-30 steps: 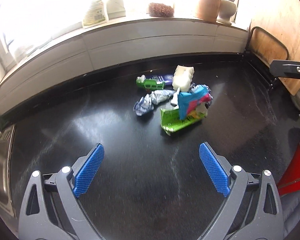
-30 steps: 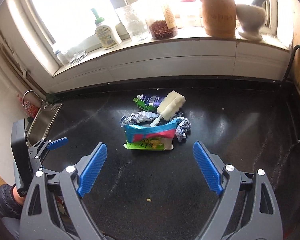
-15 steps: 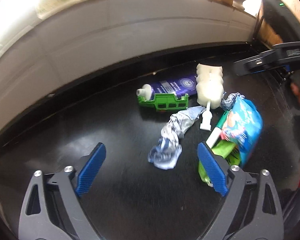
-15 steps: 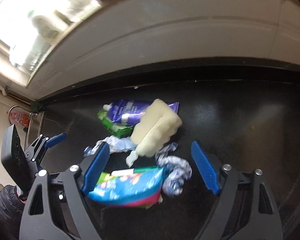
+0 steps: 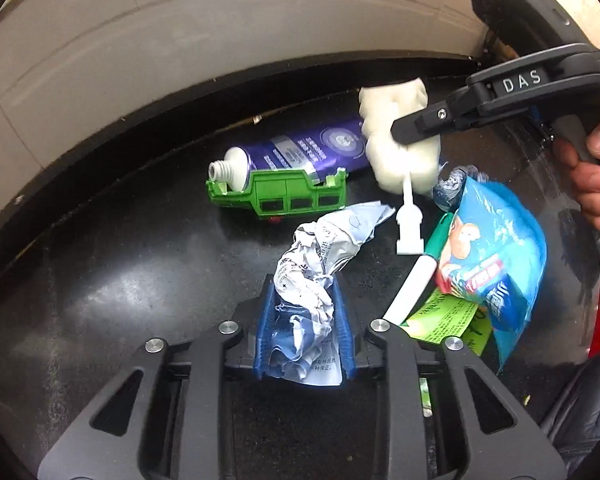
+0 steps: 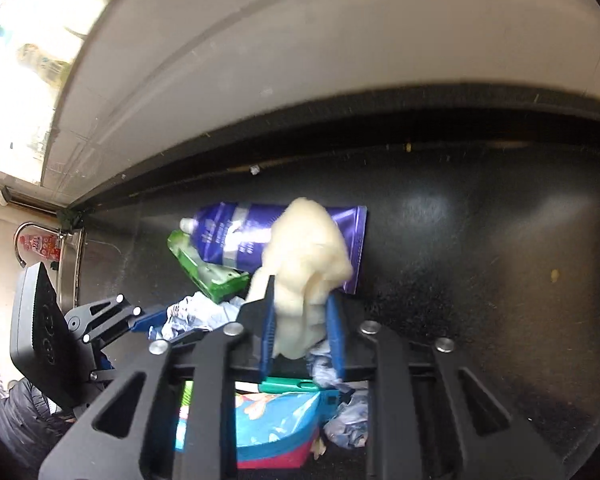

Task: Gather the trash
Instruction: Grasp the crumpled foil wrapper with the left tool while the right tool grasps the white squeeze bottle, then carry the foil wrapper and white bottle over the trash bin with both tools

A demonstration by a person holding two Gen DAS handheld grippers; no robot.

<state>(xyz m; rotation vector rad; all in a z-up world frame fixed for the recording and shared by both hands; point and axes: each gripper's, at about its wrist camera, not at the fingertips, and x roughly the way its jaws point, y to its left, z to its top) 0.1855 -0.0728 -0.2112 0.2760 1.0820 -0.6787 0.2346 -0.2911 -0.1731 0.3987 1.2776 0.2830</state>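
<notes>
On the dark tabletop (image 5: 120, 280), I am clamping my left tool (image 5: 305, 328) on the crumpled wrapper (image 5: 320, 256) – its length running away from me – and my right tool (image 6: 302, 328) on the pale bottle (image 6: 308, 248), both jaws having just been closing.

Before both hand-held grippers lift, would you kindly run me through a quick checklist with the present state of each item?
1. Left hand-held gripper, jaws just closed, pads pressing the crumpled wrapper: ok.
2. Right hand-held gripper, jaws just closed, on the cream squeeze pouch: ok.
3. Right grip holds the pouch alone: cannot tell; a second crumpled wrapper lies at its right pad.
4. Purple tube and green plastic piece free of both grips: ok.
5. Blue snack bag collected: not ok.
</notes>
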